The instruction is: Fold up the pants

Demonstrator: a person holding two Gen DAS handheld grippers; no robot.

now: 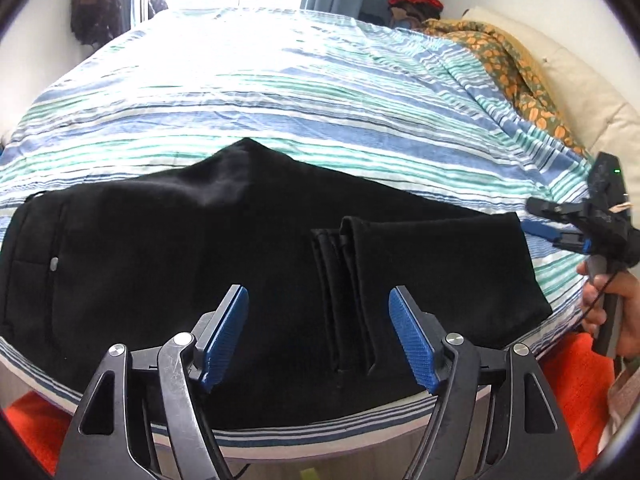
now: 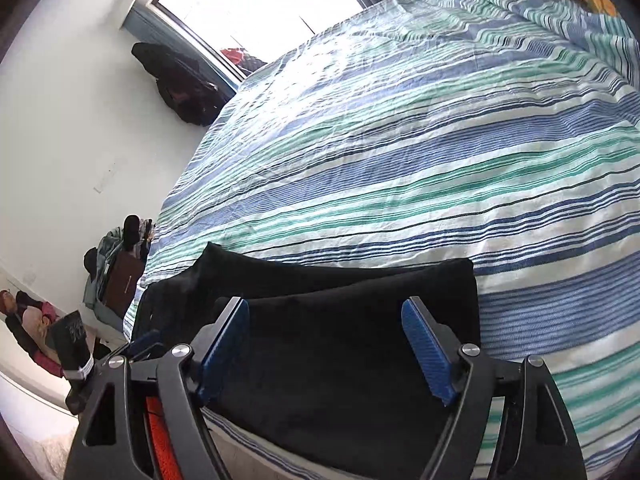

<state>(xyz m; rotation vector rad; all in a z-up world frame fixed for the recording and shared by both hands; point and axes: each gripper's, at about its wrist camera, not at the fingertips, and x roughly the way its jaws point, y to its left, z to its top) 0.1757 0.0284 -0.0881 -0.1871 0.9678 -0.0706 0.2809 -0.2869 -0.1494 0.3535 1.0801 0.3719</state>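
Note:
Black pants (image 1: 168, 256) lie flat along the near edge of the bed, waistband at the left, legs folded back so the hems (image 1: 344, 280) rest in the middle. My left gripper (image 1: 318, 304) is open and empty just above the pants near the hems. My right gripper (image 2: 325, 320) is open and empty above the folded right end of the pants (image 2: 340, 344). It also shows in the left wrist view (image 1: 538, 216) at the right, beside the fold, held by a hand.
The bed carries a blue, green and white striped sheet (image 1: 280, 92). An orange patterned blanket (image 1: 504, 60) and a cream pillow (image 1: 592, 92) lie at the far right. A window (image 2: 256, 0) and dark bags (image 2: 180, 84) stand beyond the bed. An orange floor mat (image 1: 572, 384) lies below.

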